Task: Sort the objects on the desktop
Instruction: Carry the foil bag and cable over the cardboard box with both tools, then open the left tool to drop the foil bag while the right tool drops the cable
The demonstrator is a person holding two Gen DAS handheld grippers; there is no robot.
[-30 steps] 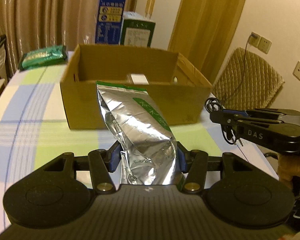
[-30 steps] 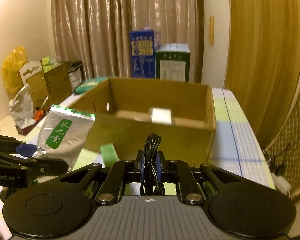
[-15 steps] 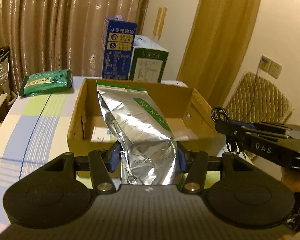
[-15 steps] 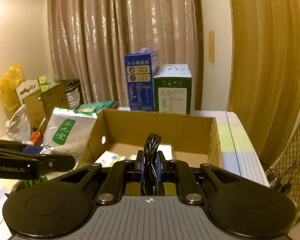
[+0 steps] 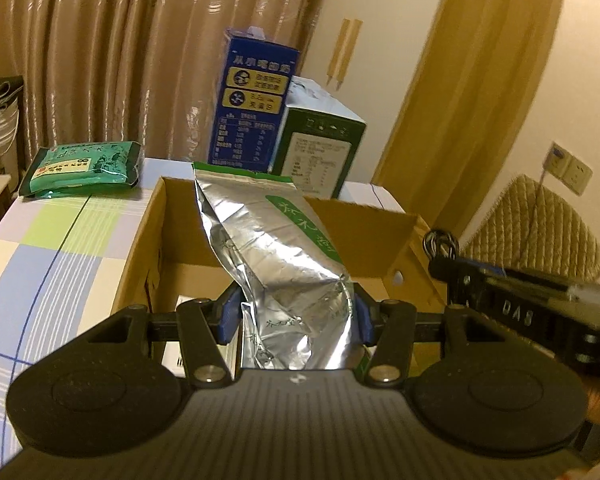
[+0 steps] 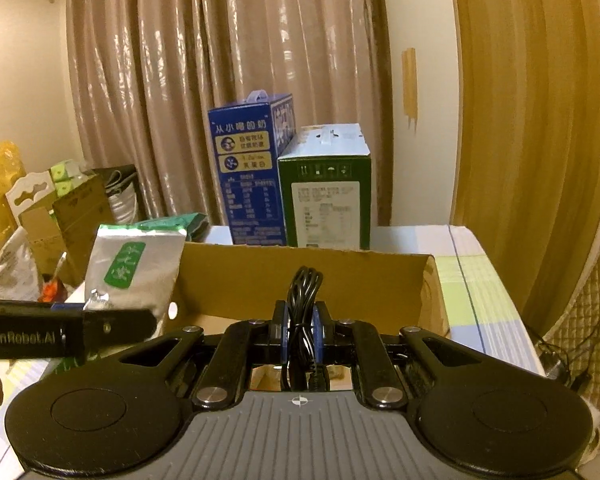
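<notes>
My left gripper (image 5: 294,314) is shut on a silver foil pouch (image 5: 276,256) with a green label and holds it upright above the open cardboard box (image 5: 374,224). The pouch also shows in the right wrist view (image 6: 134,268), left of the box (image 6: 300,274). My right gripper (image 6: 302,326) is shut on a coiled black cable (image 6: 304,300) and hangs over the box's near edge. The right gripper shows at the right of the left wrist view (image 5: 520,308). White packets (image 5: 176,354) lie on the box floor.
A blue carton (image 5: 252,108) and a green-and-white carton (image 5: 320,148) stand behind the box. A green packet (image 5: 82,168) lies at the table's far left. A quilted chair (image 5: 540,228) is at the right. Boxes and bags (image 6: 52,216) sit left, off the table.
Both grippers have risen and moved forward over the cardboard box, each keeping its load. The box's inside now shows below the pouch and the cable.
</notes>
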